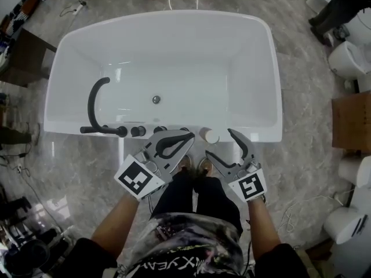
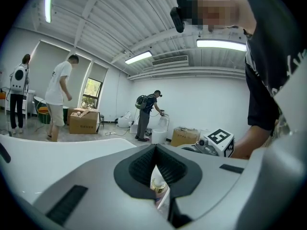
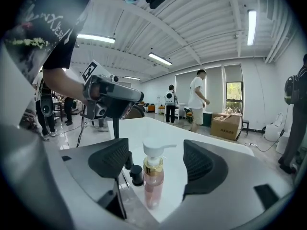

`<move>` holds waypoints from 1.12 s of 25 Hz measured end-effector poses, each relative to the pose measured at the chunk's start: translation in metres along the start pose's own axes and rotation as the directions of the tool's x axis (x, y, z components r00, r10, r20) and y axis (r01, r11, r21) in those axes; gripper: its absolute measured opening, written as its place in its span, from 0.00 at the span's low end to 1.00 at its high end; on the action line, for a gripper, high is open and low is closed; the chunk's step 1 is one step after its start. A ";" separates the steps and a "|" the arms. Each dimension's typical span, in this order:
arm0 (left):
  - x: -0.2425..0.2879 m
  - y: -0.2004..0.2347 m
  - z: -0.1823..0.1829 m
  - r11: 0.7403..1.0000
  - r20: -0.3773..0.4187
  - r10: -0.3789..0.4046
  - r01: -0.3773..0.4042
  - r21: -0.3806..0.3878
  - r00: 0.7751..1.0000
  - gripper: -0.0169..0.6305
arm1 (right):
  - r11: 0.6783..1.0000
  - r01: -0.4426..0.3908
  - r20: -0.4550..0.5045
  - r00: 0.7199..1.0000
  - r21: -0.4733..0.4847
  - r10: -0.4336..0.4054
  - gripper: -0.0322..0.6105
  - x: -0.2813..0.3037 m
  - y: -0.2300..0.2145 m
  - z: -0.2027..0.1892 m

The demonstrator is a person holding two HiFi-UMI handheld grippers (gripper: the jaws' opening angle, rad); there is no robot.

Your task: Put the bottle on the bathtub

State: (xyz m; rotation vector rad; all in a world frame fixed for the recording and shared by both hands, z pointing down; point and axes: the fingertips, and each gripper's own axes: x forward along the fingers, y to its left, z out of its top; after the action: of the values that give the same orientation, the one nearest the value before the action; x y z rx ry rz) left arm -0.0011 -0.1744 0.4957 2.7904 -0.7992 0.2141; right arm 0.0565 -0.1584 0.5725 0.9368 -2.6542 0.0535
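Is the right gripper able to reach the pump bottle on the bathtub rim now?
Probably yes: the right gripper is open and the pump bottle stands upright just before its jaws, nothing between.

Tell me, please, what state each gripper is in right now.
Left gripper: closed, empty.
Right gripper: open; the bottle stands free between its fingers on the bathtub rim.

bottle (image 3: pixel 152 188) pink, wht pump, gold collar | bathtub (image 1: pixel 156 19) wht | faucet (image 1: pixel 93 97) blk | floor (image 1: pixel 301 62) gry marble
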 end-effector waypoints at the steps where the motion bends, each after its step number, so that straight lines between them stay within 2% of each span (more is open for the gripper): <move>1: -0.001 -0.002 0.006 1.000 0.000 0.000 0.000 0.004 1.000 0.04 | 1.000 0.003 0.006 1.000 0.001 -0.003 0.59 -0.004 0.000 0.008; 5: -0.008 -0.013 0.033 1.000 0.000 -0.002 0.002 0.010 1.000 0.04 | 1.000 0.006 0.019 1.000 -0.011 -0.006 0.60 -0.024 0.000 0.045; 11: -0.022 -0.034 0.074 0.999 0.021 -0.006 0.005 0.041 1.000 0.04 | 1.000 0.029 0.121 0.992 0.007 -0.030 0.60 -0.056 0.006 0.117; 14: -0.033 -0.047 0.090 0.999 0.023 -0.009 0.008 0.046 1.000 0.04 | 0.999 0.039 0.132 0.990 -0.003 -0.038 0.61 -0.074 0.014 0.149; 18: -0.042 -0.060 0.109 0.998 0.026 -0.023 0.022 0.063 0.999 0.04 | 0.998 0.057 0.109 0.992 -0.007 -0.056 0.61 -0.090 0.018 0.176; 23: -0.051 -0.067 0.131 0.998 0.016 -0.018 0.017 0.064 1.000 0.04 | 0.998 0.063 0.136 0.989 0.002 -0.062 0.62 -0.101 0.025 0.213; 28: -0.061 -0.075 0.142 0.998 0.022 -0.022 0.020 0.066 1.000 0.04 | 0.998 0.060 0.151 0.987 -0.014 -0.057 0.62 -0.105 0.034 0.232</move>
State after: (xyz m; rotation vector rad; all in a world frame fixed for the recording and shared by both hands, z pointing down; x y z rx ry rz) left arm -0.0015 -0.1188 0.3327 2.8663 -0.7818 0.2087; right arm 0.0445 -0.1011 0.3221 1.0505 -2.7563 -0.0572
